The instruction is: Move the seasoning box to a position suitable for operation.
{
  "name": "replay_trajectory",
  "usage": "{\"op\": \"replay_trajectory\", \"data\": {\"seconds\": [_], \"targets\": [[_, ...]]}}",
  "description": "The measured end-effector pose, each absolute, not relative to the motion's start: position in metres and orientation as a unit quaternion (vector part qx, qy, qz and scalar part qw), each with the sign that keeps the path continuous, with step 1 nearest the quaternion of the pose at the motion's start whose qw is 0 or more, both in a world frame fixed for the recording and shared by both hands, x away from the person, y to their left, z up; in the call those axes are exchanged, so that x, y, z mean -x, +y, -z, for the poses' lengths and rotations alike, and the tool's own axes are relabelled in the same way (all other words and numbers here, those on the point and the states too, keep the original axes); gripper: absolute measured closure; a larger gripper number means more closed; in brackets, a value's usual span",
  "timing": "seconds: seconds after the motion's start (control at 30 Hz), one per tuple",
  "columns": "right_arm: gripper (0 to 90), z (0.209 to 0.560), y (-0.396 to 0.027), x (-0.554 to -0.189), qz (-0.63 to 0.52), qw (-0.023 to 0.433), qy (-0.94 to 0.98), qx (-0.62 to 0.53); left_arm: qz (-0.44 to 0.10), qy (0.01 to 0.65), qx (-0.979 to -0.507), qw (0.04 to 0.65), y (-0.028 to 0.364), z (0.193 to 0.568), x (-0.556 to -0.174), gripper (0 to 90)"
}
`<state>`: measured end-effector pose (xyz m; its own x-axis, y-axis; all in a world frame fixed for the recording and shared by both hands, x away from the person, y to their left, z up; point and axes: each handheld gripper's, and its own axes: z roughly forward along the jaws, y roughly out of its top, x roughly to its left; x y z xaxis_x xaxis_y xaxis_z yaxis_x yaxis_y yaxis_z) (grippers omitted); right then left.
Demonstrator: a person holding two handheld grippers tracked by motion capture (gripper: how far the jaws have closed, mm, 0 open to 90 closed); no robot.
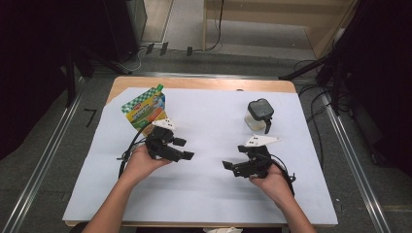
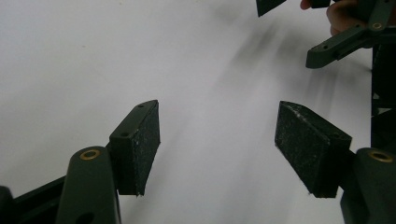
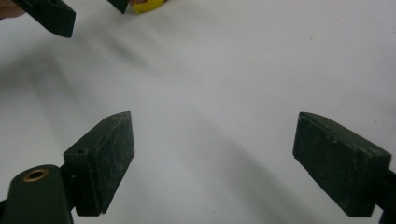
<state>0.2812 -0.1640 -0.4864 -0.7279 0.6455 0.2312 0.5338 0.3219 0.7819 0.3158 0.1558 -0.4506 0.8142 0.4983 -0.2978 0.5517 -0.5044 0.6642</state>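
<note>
Both grippers' bare pads spread wide over white sheet — high view alone: carton, jar behind.

**Occlusions and cut-offs, this moment**

In the high view the left tongs are covering the lower corner of the green and yellow carton; its printing is reading too small to make out. The jar contents are not resolving. Both forearms are running off the bottom edge. In the left gripper view the right tongs are being clipped by the top edge. In the right gripper view a yellow scrap is showing, cropped at the top edge.
</note>
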Motion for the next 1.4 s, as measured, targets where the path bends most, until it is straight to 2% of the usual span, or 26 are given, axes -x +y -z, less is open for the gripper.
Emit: {"op": "replay_trajectory", "data": {"seconds": [0.1,0.17,0.27,0.47,0.63,0.8,1.4], "targets": [[13.8,0.486,-0.165,-0.2814,-0.453,0.071,0.806,-0.374,0.031,0.3,-0.87,0.39,0.1578,0.4493,-0.3152,32.5],[13.8,0.4865,-0.1666,-0.2816,-0.457,0.064,0.804,-0.375,0.043,0.298,-0.868,0.396,0.1593,0.4486,-0.315,40.0],[14.1,0.4846,-0.1696,-0.2801,-0.464,0.054,0.811,-0.351,0.038,0.297,-0.866,0.4,0.1592,0.4472,-0.3133,46.0],[18.8,0.4817,-0.1719,-0.2795,-0.471,0.055,0.807,-0.351,0.051,0.296,-0.863,0.405,0.157,0.449,-0.3127,52.6],[23.4,0.4815,-0.1723,-0.2789,-0.469,0.059,0.809,-0.35,0.054,0.302,-0.864,0.399,0.1557,0.4481,-0.3131,46.7],[30.9,0.4811,-0.1733,-0.2781,-0.463,0.06,0.814,-0.345,0.065,0.317,-0.856,0.404,0.1595,0.4467,-0.3153,46.4],[33.7,0.4827,-0.1671,-0.2759,-0.452,0.06,0.825,-0.334,0.067,0.312,-0.859,0.399,0.1585,0.447,-0.3147,43.9]]}}
